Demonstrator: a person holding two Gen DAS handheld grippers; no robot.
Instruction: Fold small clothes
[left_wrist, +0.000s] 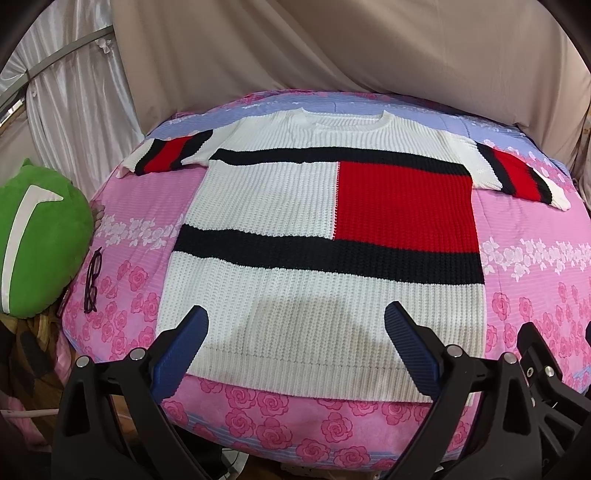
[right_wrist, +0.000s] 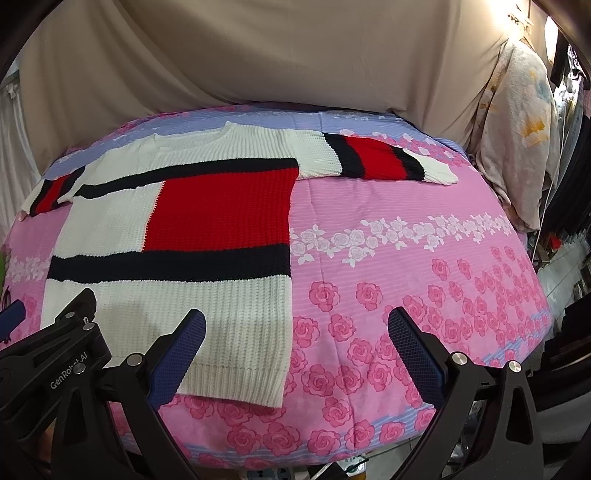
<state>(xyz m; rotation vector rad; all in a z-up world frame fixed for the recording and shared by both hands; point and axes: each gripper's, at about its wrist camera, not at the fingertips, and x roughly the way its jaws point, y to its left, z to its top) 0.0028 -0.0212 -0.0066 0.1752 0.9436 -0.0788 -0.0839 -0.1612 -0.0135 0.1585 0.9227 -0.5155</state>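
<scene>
On the rose-print bed (left_wrist: 524, 295), the knit sweater (left_wrist: 295, 221) lay flat, long axis toward twelve o'clock, hem beneath the left hand-held gripper (left_wrist: 295, 317), nearer than the right hand-held gripper (right_wrist: 295, 321); both gaped apart, empty.

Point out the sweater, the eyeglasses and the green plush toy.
sweater (left_wrist: 266, 206): left wrist view, white chest panel.
eyeglasses (left_wrist: 92, 280): left wrist view, dark frame on the bedspread.
green plush toy (left_wrist: 48, 236): left wrist view, green body.
</scene>
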